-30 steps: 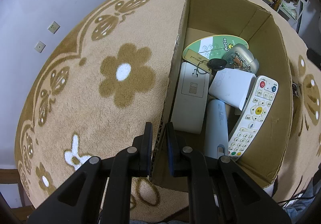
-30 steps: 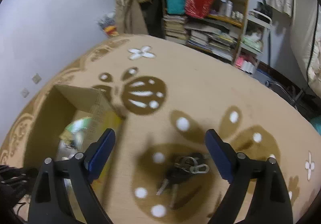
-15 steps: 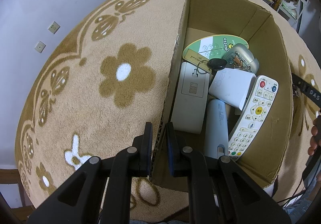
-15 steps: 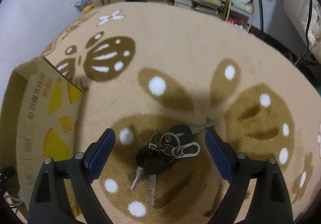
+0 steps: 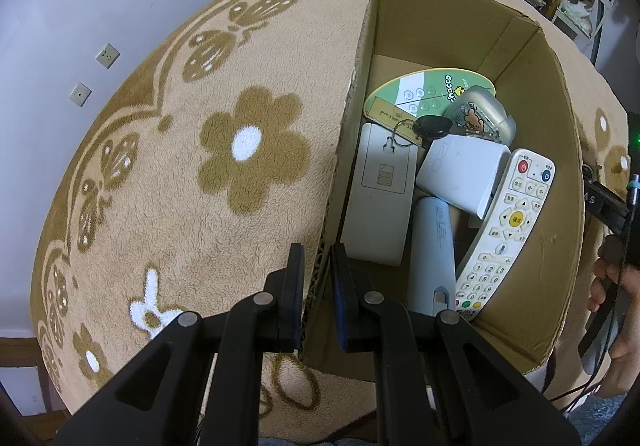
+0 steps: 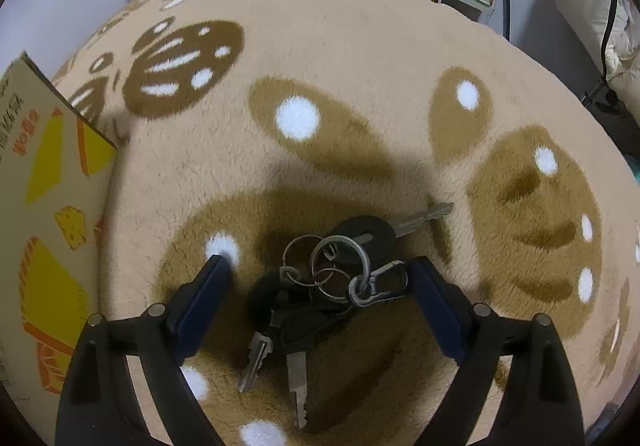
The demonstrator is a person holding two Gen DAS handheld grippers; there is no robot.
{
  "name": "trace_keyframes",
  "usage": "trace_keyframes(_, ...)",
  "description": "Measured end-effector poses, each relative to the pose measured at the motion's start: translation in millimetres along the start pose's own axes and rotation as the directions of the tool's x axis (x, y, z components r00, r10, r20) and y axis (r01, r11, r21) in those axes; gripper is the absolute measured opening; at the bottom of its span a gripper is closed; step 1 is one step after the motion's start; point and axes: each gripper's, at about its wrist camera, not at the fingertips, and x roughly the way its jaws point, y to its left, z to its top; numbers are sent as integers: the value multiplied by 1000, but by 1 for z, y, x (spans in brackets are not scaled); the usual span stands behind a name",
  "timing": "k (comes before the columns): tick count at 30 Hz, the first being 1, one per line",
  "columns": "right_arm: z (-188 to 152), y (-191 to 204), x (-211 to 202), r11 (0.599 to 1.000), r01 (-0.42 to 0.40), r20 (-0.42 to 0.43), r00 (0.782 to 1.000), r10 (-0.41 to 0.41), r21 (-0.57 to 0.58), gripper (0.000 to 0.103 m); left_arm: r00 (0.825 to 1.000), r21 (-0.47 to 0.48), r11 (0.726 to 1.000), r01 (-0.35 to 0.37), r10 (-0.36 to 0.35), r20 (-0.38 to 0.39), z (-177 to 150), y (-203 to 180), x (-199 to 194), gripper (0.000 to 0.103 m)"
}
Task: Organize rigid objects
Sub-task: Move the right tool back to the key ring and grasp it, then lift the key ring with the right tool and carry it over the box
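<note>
Left wrist: "card" on tag (image 5: pixel 391 114)

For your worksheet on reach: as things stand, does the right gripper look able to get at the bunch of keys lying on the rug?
Probably yes. The right gripper is open, its fingers on either side of the bunch of keys on the rug, with nothing between or over them. The cardboard box stands off to one side.

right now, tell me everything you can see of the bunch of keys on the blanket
The bunch of keys lies flat on the tan fleece blanket, on a brown patch. Several metal split rings and a silvery clip join black-headed keys and plain metal ones, blades pointing different ways. It sits between the open fingers of the right tool, which do not touch it.
</note>
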Motion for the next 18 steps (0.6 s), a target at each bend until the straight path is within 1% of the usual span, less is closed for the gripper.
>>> trace_keyframes(3,-1,-1,-2,1000,6,-2,1000,-6,25,95,1000,0,1000,-1,1,0,0,0,0,12)
trace_keyframes(6,-2,0,-4,998,18,11,1000,-18,53,90,1000,-1,1000,-1,1,0,0,0,0,12)
trace_keyframes(7,-2,1,-5,998,23,14,1000,-24,50,85,1000,-1,1000,0,0,0,0,0,0,12)
trace_keyframes(9,-1,2,-9,998,36,31,999,-37,44,70,1000,-2,1000,0,0,0,0,0,0,12)
trace_keyframes(10,-2,4,-12,999,38,51,998,-40,31,52,1000,-2,1000,-1,1,-1,0,-1,0,12)
trace_keyframes(11,-3,8,-13,999,50,58,997,-50,6,44,1000,-1,1000,-1,1,-1,0,0,0,12)
trace_keyframes(12,-3,13,-14,998,55,61,997,-54,-16,40,1000,-2,1000,-1,1,-1,0,0,-1,12)
trace_keyframes(13,-3,17,-15,998,58,64,996,-56,-27,34,1000,-1,1000,-1,1,-1,0,-1,-1,12)
trace_keyframes(18,-2,22,-19,997,67,84,994,-63,-43,31,1000,-4,1000,2,-2,-2,0,-1,-1,12)
